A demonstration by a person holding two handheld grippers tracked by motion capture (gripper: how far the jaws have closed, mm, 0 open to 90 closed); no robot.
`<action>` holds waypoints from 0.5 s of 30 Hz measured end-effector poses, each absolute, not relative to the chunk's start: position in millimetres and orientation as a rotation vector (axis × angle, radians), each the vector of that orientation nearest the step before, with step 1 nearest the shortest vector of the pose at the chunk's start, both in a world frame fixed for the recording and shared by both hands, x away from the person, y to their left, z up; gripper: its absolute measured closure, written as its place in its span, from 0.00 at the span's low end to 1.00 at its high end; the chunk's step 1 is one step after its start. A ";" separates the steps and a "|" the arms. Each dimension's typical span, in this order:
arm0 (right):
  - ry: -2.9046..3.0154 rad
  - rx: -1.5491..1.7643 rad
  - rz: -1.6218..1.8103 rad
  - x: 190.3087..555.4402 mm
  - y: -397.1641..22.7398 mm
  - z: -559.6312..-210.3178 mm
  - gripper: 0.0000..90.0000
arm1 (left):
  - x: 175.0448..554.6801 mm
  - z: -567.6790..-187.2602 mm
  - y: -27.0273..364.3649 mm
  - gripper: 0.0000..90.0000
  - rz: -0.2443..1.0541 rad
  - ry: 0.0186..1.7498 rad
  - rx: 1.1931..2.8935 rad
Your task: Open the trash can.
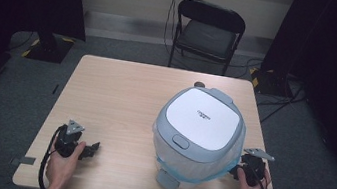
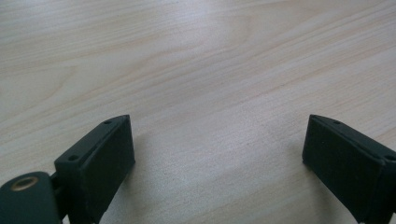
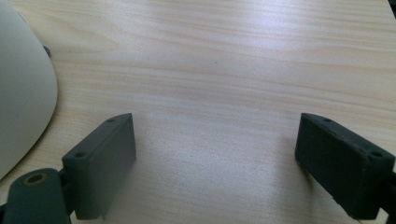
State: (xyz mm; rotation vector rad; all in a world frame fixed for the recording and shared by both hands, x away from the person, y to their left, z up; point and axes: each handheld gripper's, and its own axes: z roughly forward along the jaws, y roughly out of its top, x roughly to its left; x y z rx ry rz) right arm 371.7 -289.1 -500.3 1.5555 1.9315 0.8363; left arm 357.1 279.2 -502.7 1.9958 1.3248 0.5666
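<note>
A round white and grey-blue rice cooker [image 1: 199, 135] with its lid down stands on the right half of the wooden table [image 1: 120, 97]; its pale side [image 3: 21, 98] shows at the left edge of the right gripper view. My left gripper [image 1: 91, 148] rests on the table near the front left corner, held by a hand, its jaws wide apart over bare wood [image 2: 219, 140]. My right gripper [image 1: 238, 169] lies right beside the cooker at the table's front right, also in a hand, open [image 3: 217, 154] with nothing between the jaws.
A black folding chair [image 1: 208, 32] stands behind the table's far edge, with cables and a wall socket beyond it. Dark stands flank the table on both sides. A small grey tab [image 1: 167, 180] sticks out at the cooker's front base.
</note>
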 end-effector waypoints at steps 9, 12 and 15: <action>1.929 1.561 0.837 365.3 -286.2 -500.2 0.13 | 356.6 -501.8 276.0 0.19 0.584 1.341 1.972; 1.957 1.551 0.848 359.6 -284.1 -498.8 0.15 | 356.3 -499.6 269.6 0.20 0.554 1.322 1.969; 2.008 1.566 0.925 352.0 -281.8 -494.3 0.16 | 355.0 -493.4 260.2 0.20 0.537 1.270 1.936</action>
